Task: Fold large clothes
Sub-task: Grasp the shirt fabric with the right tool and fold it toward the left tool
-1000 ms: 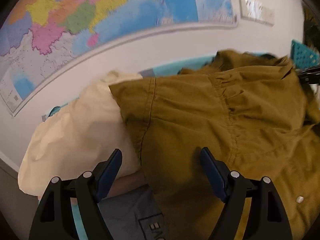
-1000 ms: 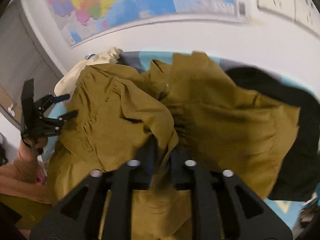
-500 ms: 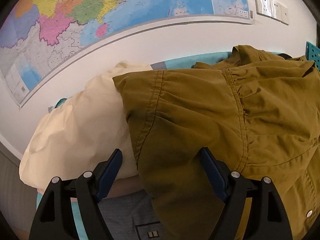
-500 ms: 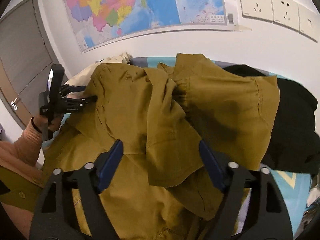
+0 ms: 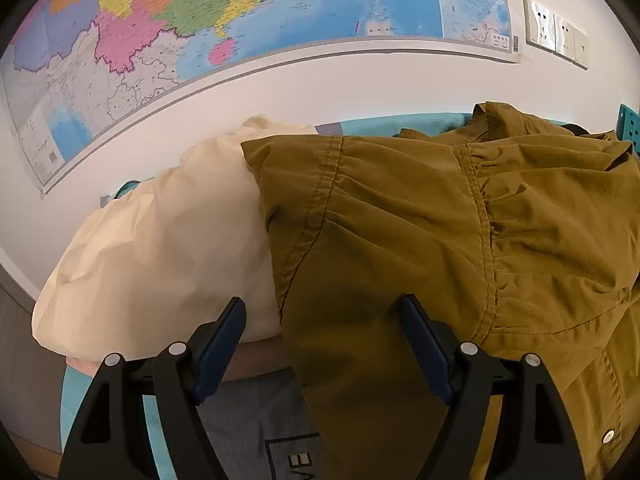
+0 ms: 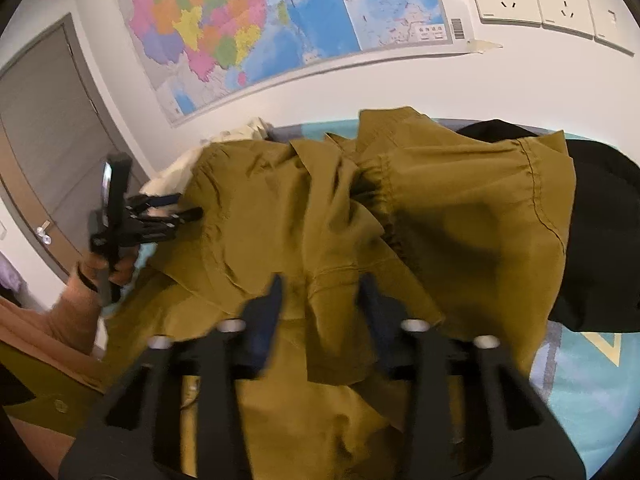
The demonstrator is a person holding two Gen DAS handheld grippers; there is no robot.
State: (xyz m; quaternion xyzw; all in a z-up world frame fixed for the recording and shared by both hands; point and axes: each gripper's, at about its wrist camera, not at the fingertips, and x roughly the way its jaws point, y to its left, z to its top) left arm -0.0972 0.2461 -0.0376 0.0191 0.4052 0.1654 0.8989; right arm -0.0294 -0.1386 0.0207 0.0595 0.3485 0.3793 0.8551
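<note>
Your left gripper [image 5: 322, 324] has its jaws wide apart w/ nothing clamped, the olive jacket [image 5: 420, 240] sleeve edge lying between them, next to a cream garment [image 5: 160, 248]. Your right gripper [image 6: 320, 300] is blurred, jaws partly apart over a bunched jacket fold, not clamped. The jacket is heaped on the teal bedspread [image 6: 588, 368], overlapping a black garment [image 6: 604, 232], below the wall map [image 5: 200, 20].

A teal patterned bed cover [image 6: 592, 376] carries the clothes. On it lie an olive jacket [image 6: 320, 216], a cream garment [image 5: 160, 248], a black garment [image 6: 600, 232] and a grey printed garment [image 5: 256, 432].
</note>
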